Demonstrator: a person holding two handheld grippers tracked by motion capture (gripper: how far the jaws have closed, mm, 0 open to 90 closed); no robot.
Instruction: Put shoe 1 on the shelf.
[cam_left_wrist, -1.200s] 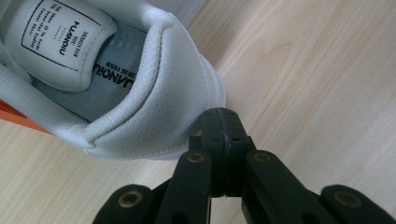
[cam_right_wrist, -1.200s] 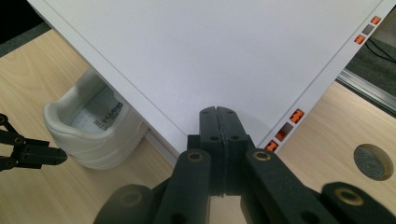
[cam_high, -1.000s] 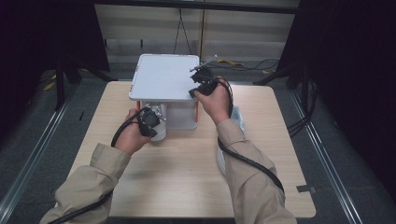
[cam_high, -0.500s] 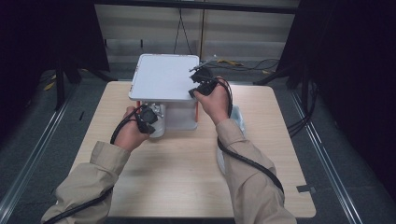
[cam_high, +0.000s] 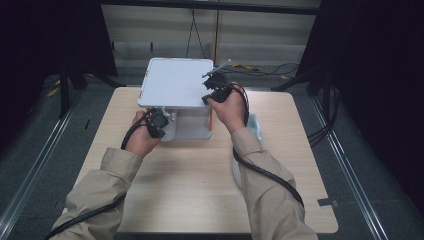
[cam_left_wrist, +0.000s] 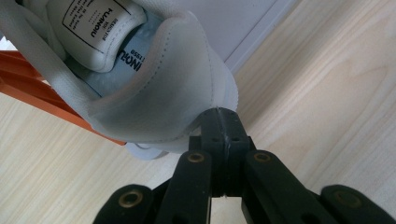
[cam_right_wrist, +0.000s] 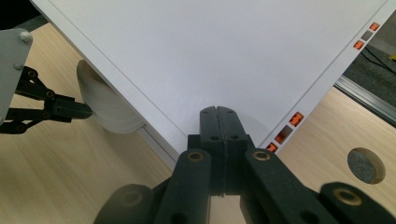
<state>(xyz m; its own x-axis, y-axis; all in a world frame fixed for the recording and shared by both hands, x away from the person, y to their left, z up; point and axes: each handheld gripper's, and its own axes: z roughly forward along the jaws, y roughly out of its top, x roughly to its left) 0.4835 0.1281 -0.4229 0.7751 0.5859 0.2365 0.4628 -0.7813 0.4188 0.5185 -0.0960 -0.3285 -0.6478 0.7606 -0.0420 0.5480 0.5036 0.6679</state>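
At the far middle of the bench (cam_high: 200, 190) stands a white shoe box (cam_high: 192, 127), its flat lid (cam_high: 177, 82) raised and held roughly level above it. Your right tongs (cam_high: 209, 97) are clenched on the lid's near right edge. In front of the box's left side, your left tongs (cam_left_wrist: 219, 114) are clamped on the heel rim of a white shoe (cam_left_wrist: 154, 100); its opening with the labelled tongue faces up and away from the tongs. You cannot tell what else lies in the box.
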